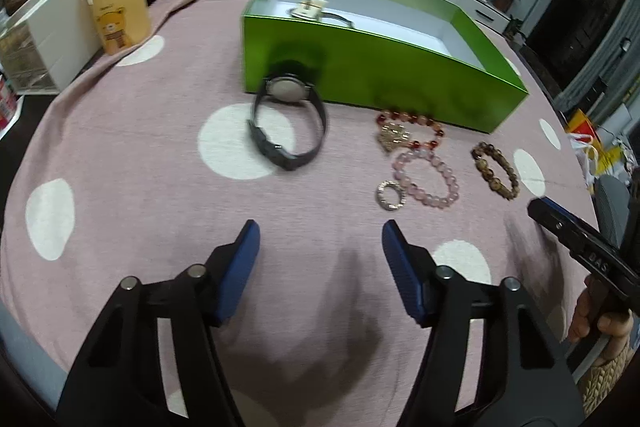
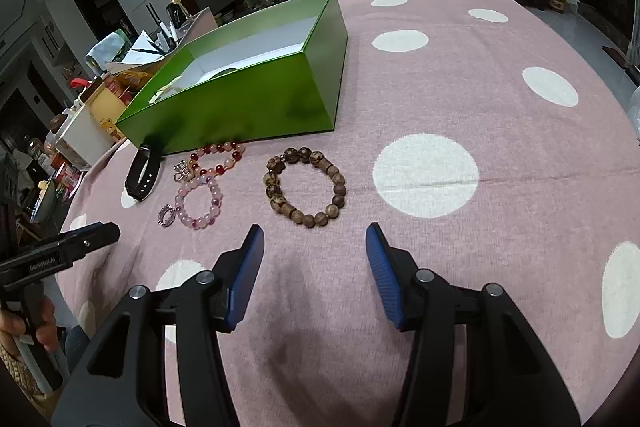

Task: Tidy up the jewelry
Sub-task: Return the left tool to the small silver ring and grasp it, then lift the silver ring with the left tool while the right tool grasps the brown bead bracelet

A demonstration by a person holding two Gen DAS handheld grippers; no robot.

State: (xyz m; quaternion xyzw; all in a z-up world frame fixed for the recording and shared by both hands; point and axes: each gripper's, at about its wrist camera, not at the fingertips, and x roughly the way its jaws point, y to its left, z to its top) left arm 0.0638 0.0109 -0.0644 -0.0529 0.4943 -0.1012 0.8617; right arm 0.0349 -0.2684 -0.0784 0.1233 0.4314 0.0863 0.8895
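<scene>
A table draped in a pink cloth [image 1: 120, 131] with white dots is seen from both wrist views; a green box [image 1: 384, 83] with a white interior stands open at about twelve o'clock in the left wrist view, and a small item with a pale tag [image 1: 312, 9] lies inside it near its far left corner. The jewelry is laid on the cloth just in front of the box; a black watch [image 1: 288, 123] is propped against the box's front wall at roughly twelve o'clock; a red bead bracelet with a gold charm [image 1: 412, 131] is placed at one o'clock, a pink bead bracelet [image 1: 432, 179] just nearer, and a small sparkly ring [image 1: 390, 195] touching or just beside its near left side. A brown bead bracelet [image 2: 306, 187] is found at twelve o'clock in the right wrist view, just beyond the fingertips. The left gripper [image 1: 320, 239] is held with its blue pads apart and nothing between them; the right gripper [image 2: 314, 239] is likewise held apart and empty above the cloth, short of the brown bracelet.
</scene>
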